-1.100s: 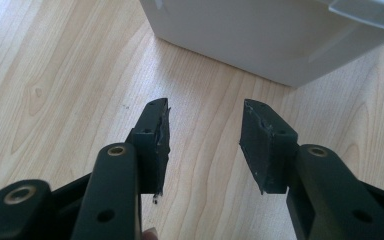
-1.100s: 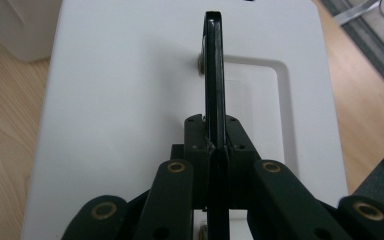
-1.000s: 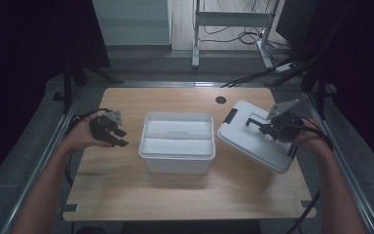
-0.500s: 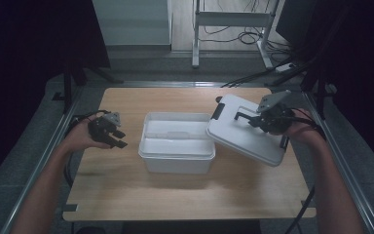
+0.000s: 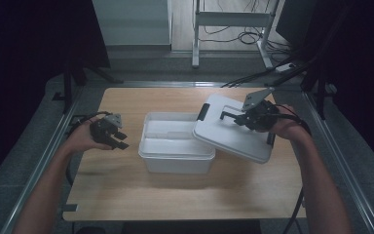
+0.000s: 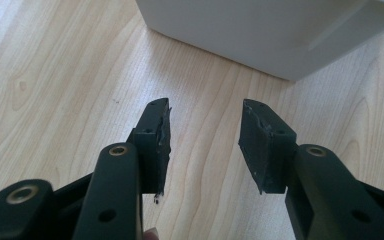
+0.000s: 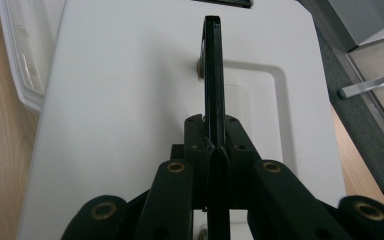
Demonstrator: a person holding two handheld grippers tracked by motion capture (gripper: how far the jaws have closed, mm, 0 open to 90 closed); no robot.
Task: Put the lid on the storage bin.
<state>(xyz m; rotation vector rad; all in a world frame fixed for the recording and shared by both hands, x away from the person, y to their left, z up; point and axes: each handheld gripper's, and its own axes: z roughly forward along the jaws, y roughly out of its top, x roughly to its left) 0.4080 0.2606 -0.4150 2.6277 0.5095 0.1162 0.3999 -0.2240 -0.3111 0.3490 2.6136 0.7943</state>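
Observation:
A white open box (image 5: 176,146) stands in the middle of the wooden table (image 5: 126,195). Its white lid (image 5: 233,134) hangs tilted over the box's right rim, lifted off the table. My right gripper (image 5: 236,118) is shut on the lid's black handle (image 7: 213,75), which stands upright between the jaws in the right gripper view; the lid (image 7: 120,100) spreads below it there. My left gripper (image 5: 119,139) rests left of the box, open with nothing between its fingertips. In the left gripper view the box wall (image 6: 260,30) lies just beyond that gripper (image 6: 205,132).
Black latches (image 5: 204,112) sit on the lid's edges. A metal rail (image 5: 53,146) runs along the table's left side and another along the right. A desk frame (image 5: 224,29) and cables lie on the floor behind the table.
The right gripper has carried the lid leftward and up, from the table's right side to over the box's right rim. The left gripper has stayed put.

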